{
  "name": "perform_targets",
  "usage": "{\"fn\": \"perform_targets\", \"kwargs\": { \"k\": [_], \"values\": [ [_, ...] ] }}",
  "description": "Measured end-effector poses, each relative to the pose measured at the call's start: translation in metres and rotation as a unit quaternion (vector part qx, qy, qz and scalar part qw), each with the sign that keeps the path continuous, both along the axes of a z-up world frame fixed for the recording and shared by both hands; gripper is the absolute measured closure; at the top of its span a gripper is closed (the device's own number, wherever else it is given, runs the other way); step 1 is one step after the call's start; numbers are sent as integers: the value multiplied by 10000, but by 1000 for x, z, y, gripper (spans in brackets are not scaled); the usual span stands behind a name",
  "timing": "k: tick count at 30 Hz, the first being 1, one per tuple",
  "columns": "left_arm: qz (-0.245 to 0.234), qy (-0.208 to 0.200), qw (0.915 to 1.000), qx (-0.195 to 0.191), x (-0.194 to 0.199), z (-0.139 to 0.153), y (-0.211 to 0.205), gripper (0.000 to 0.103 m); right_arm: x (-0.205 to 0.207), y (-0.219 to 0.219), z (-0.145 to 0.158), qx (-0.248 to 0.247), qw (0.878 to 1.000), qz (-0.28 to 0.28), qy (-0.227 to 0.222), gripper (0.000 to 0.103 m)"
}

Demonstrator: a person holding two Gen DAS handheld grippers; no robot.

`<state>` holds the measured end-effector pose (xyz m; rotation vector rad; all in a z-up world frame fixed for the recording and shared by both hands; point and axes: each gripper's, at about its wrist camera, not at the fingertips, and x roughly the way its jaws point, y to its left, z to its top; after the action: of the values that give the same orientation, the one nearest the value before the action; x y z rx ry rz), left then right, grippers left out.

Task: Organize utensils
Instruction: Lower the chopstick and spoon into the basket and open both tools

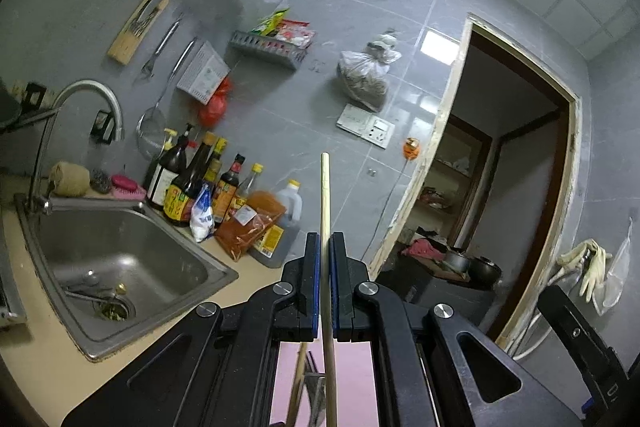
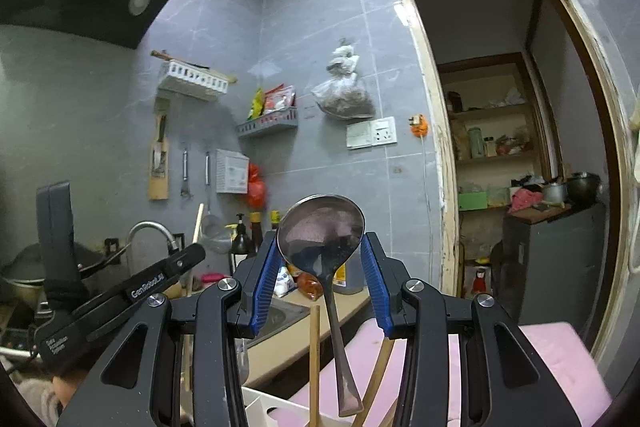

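Note:
My left gripper [image 1: 325,239] is shut on a pale wooden chopstick [image 1: 325,195] that stands up between its pads, in front of the grey tiled wall. The right wrist view shows this left gripper [image 2: 191,255] at the lower left, with the chopstick [image 2: 198,225] rising from it. My right gripper [image 2: 320,235] is shut on a metal spoon [image 2: 320,227]. The pads press on the two edges of its bowl, and its handle hangs down. Below the spoon, more wooden chopsticks [image 2: 314,355] stand in a white holder [image 2: 260,407].
A steel sink [image 1: 120,259] with a curved faucet [image 1: 92,91] lies at the left, with sauce bottles [image 1: 192,183] behind it. A pink mat [image 2: 552,347] covers the counter below. Racks and hanging utensils [image 2: 192,83] line the wall. An open doorway [image 2: 500,131] is at the right.

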<state>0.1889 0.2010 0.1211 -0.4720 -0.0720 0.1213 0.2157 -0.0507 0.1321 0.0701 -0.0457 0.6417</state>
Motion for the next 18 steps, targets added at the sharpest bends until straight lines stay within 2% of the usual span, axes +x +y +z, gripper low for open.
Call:
{"fn": "perform_targets", "kwargs": {
  "k": [6,13,18],
  "values": [
    [211,-104,9994,-271,-1,-9,8,100,11,-6,-13,209,9997,-51,131,64],
    [560,-183,9979,-286,-5,-22,-3,100,15,-6,-23,250,9993,32,262,64],
    [721,-278,9969,-152,-7,-26,-11,100,15,-10,-24,320,9990,37,293,64]
  ]
}}
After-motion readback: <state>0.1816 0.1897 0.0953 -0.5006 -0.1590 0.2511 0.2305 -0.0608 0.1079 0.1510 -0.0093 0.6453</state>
